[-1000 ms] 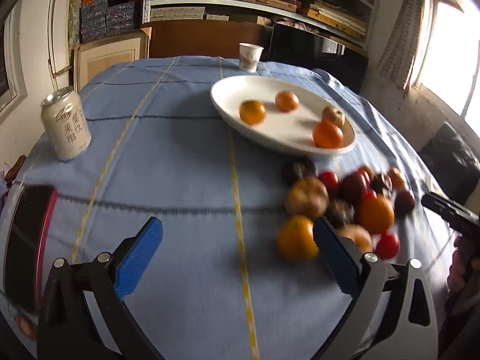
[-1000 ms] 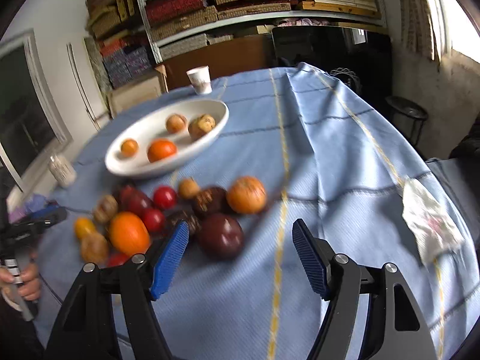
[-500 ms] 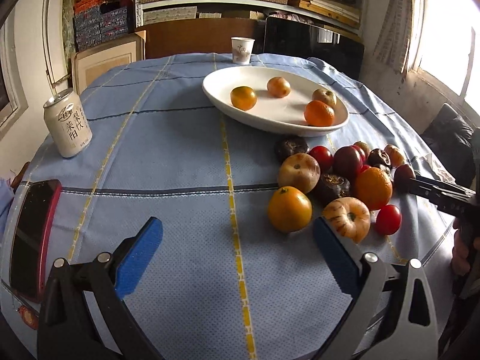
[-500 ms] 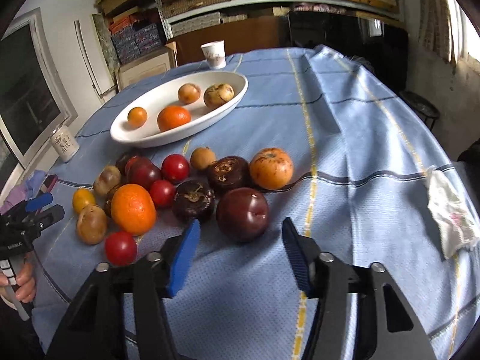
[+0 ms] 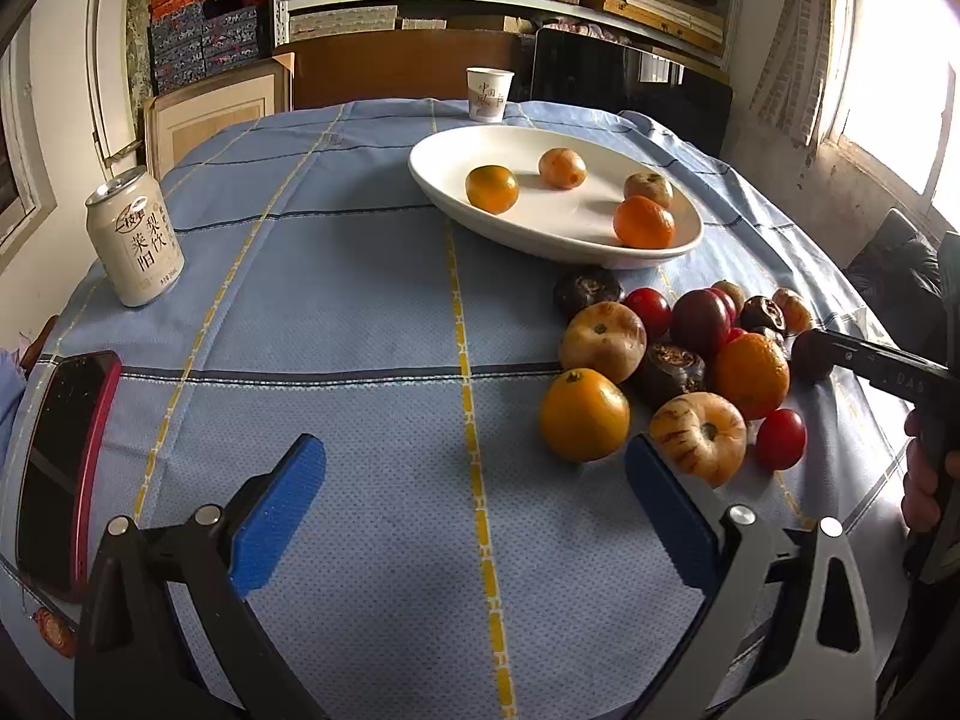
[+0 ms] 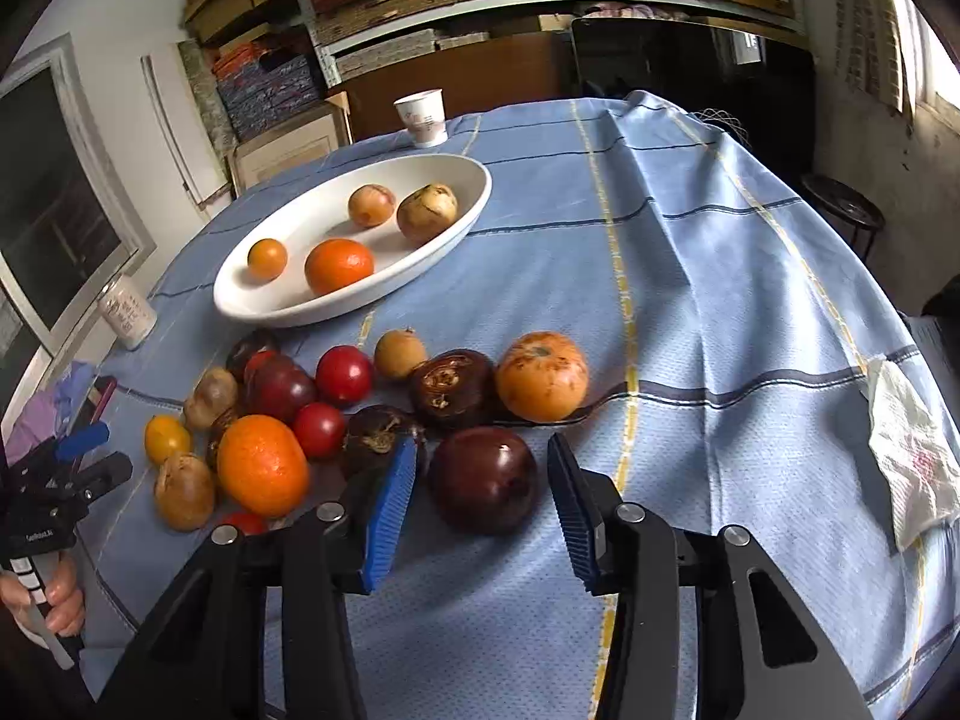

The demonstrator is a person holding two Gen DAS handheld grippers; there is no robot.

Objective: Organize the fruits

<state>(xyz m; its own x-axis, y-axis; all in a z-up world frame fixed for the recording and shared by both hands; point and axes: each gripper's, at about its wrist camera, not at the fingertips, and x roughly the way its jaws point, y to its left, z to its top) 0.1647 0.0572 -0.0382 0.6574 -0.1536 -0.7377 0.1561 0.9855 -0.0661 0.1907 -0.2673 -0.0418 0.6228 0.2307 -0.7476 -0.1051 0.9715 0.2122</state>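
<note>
My right gripper (image 6: pixel 480 504) has its blue fingers (image 6: pixel 390 510) partly spread on either side of the dark plum (image 6: pixel 483 480), which sits on the blue-clothed surface (image 6: pixel 690 300); I see a slim gap on each side, so the fingers are around it without gripping. My left gripper (image 5: pixel 474 504) is spread wide and holds nothing, hovering over bare cloth with its right finger (image 5: pixel 666 516) just beside the striped pale fruit (image 5: pixel 699 438) and near the yellow-orange fruit (image 5: pixel 585 414). The loose fruit pile (image 6: pixel 336 408) lies on the surface between my two grippers, just in front of the white oval dish (image 5: pixel 684 240), which already carries four fruits. The right wrist view alone gives me the plum's full shape, the big spotted orange fruit (image 6: pixel 543 375) behind it and a crumpled tissue (image 6: pixel 912 462) at the far right edge. The left wrist view alone gives me the drink can (image 5: pixel 135 240) clearly, with its printed label, and the red-edged phone (image 5: pixel 60 468) lying flat at the left; there the plum is only a dark sliver beside my right gripper's finger. Both views catch the paper cup (image 5: pixel 490 95) beyond the dish.
</note>
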